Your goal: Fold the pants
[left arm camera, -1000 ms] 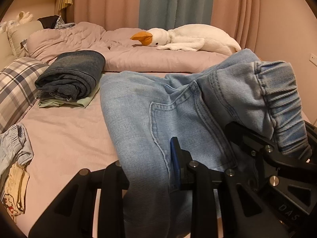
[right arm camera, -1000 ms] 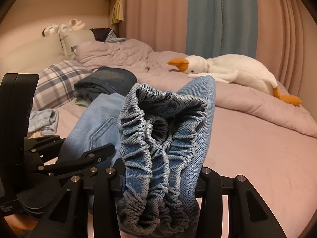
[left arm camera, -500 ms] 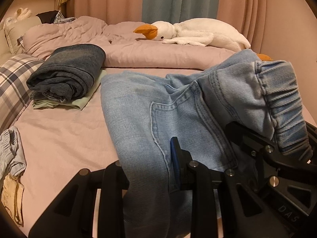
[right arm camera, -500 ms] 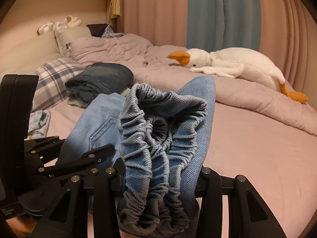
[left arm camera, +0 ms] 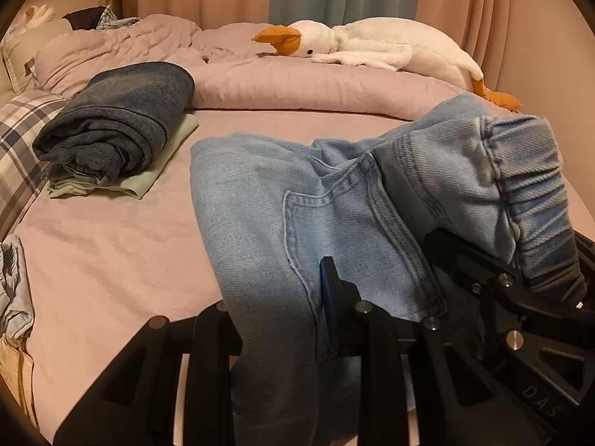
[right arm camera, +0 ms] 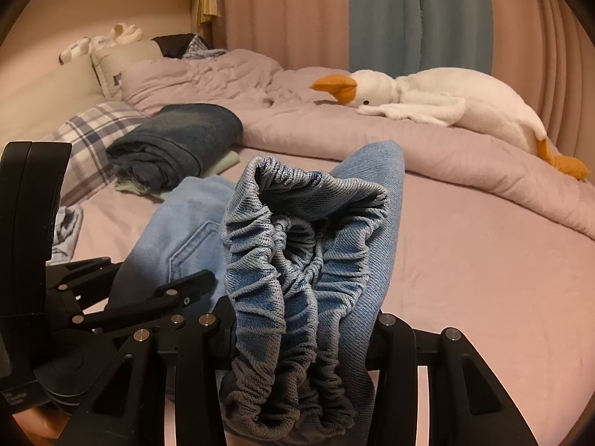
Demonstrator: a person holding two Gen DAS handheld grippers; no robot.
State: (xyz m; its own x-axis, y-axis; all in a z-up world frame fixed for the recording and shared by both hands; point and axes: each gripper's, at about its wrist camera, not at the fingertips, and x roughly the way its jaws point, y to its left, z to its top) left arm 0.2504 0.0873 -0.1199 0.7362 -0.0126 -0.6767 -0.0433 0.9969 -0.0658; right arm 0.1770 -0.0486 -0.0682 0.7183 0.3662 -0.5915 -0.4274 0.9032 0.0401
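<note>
Light blue jeans (left arm camera: 282,200) are held up over the pink bed sheet (left arm camera: 111,252). My left gripper (left arm camera: 293,319) is shut on the denim near a back pocket. My right gripper (right arm camera: 297,330) is shut on the bunched elastic waistband (right arm camera: 297,245). In the left wrist view the right gripper (left arm camera: 520,297) shows at the right edge, under the waistband (left arm camera: 535,193). In the right wrist view the left gripper (right arm camera: 122,297) shows at the left, close beside the right one. The fingertips of both are hidden in cloth.
A stack of folded dark jeans (left arm camera: 119,122) on a pale green garment (left arm camera: 156,174) lies at the left. A plush goose (left arm camera: 372,44) rests on the rolled duvet (left arm camera: 297,81) at the back. A plaid pillow (left arm camera: 18,137) and loose clothes (left arm camera: 15,290) lie at the left edge.
Both grippers with the jeans have moved forward over the bed and slightly left; the folded stack and goose look nearer. The grips are unchanged.
</note>
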